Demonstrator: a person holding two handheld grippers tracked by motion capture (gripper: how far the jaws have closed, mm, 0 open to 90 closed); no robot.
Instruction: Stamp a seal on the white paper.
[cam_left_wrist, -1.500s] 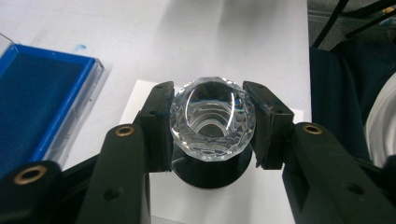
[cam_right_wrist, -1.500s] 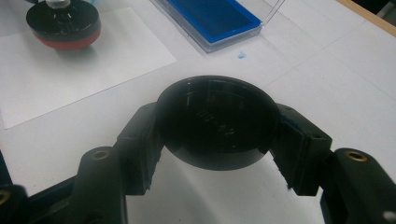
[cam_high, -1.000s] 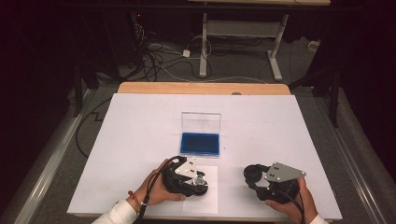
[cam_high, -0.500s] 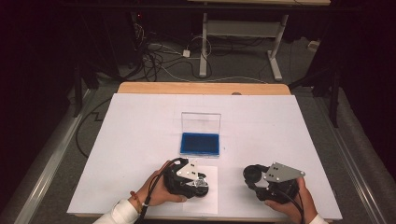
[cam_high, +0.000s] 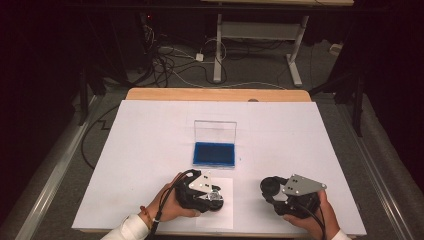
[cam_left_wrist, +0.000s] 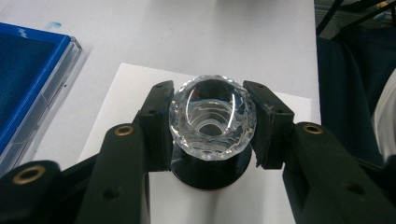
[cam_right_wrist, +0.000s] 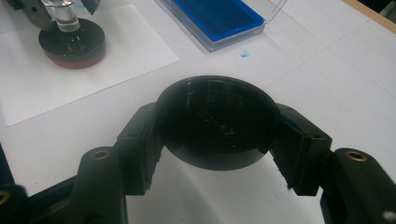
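A stamp with a faceted clear knob and a round black base stands on a small white sheet near the table's front edge. My left gripper is shut on the knob, one pad on each side. In the high view the left gripper sits over that sheet. My right gripper is shut on a round black cap, held just above the white tabletop. It appears at the front right in the high view. The stamp also shows at the far left of the right gripper view.
An open case with a blue ink pad lies mid-table, its clear lid standing up behind it. The pad is near the top of the right gripper view, with a small blue ink spot beside it. A white cover spreads over the wooden table.
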